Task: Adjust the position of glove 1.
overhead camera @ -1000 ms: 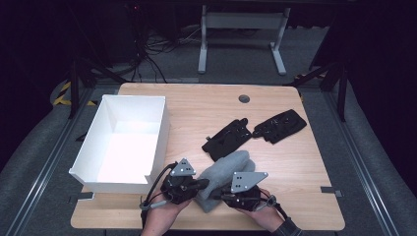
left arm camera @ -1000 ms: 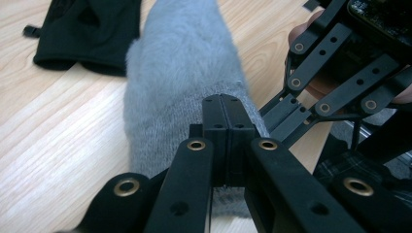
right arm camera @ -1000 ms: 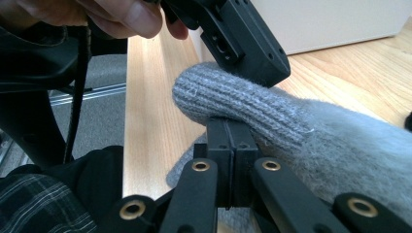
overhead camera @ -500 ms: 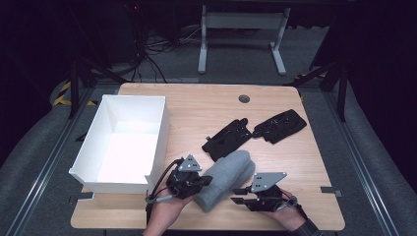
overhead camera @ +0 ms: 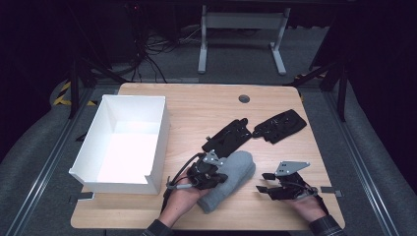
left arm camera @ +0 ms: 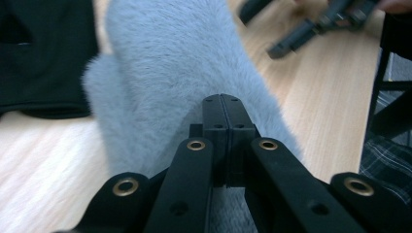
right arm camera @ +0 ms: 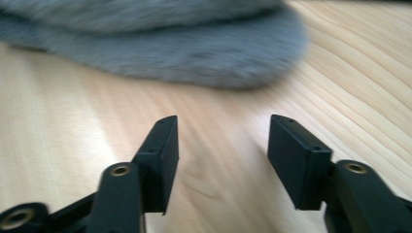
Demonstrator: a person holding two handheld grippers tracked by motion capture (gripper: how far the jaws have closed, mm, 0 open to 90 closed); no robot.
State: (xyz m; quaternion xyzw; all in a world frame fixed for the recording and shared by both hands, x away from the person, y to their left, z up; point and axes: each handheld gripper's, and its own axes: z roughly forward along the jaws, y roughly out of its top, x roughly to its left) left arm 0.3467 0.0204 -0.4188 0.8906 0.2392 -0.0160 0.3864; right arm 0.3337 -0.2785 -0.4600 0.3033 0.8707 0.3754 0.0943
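High view: grey fuzzy mitten [overhead camera: 230, 179] lies on the wooden table [overhead camera: 196, 108], near the front edge, roughly mid-width. Left gripper [overhead camera: 209, 173] sits on the mitten's left side, hand under it coming in from the bottom edge. Right gripper [overhead camera: 268, 183] is off to the mitten's right, apart from it, low over bare wood, jaws pointing left toward the mitten. Two black gloves behind: one black glove [overhead camera: 227, 137] just beyond the mitten's tip, the other black glove [overhead camera: 279, 125] further right, the two nearly touching at their ends. White box [overhead camera: 157, 142] stands on the left side of the table, open top.

Left gripper view: jaws pressed together flat, no gap between them. They lie over the mitten [left arm camera: 165, 77]'s fur; a pinch of fabric between the pads can't be made out from here, so I can't confirm a grip. Black glove [left arm camera: 41, 58] at upper left, touching or just beside the mitten's edge. Right gripper [left arm camera: 311, 29] visible at top right over wood.

Right gripper view: jaws stand apart, have just been opening, nothing between them, bare table [right arm camera: 73, 107] below. Mitten [right arm camera: 170, 43] lies ahead of the jaws, clear of both pads.
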